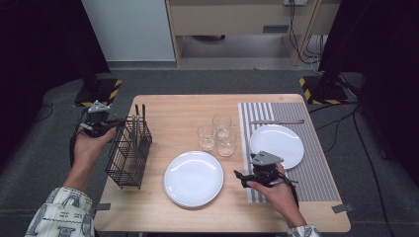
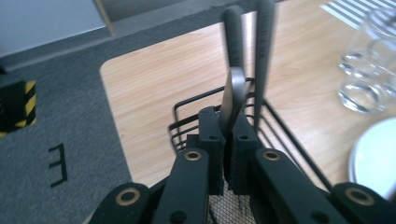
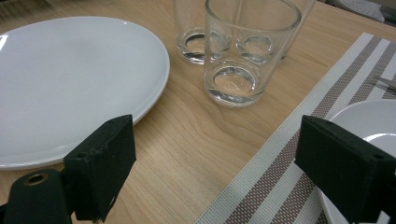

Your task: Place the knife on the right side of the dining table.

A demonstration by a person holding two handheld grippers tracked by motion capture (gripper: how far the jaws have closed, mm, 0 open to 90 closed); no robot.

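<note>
A black wire cutlery basket stands at the table's left edge with several grey cutlery handles sticking up. My left gripper reaches in from the left at the basket's top. In the left gripper view its jaws are shut on one flat grey cutlery handle, above the basket rim. Two more handles stand just behind it. My right gripper hovers low near the front, open and holding nothing, between the white plate and the striped placemat.
A white plate lies at centre front. Three glasses cluster mid-table, close ahead of the right gripper. The striped placemat at the right carries a second plate and a knife behind it.
</note>
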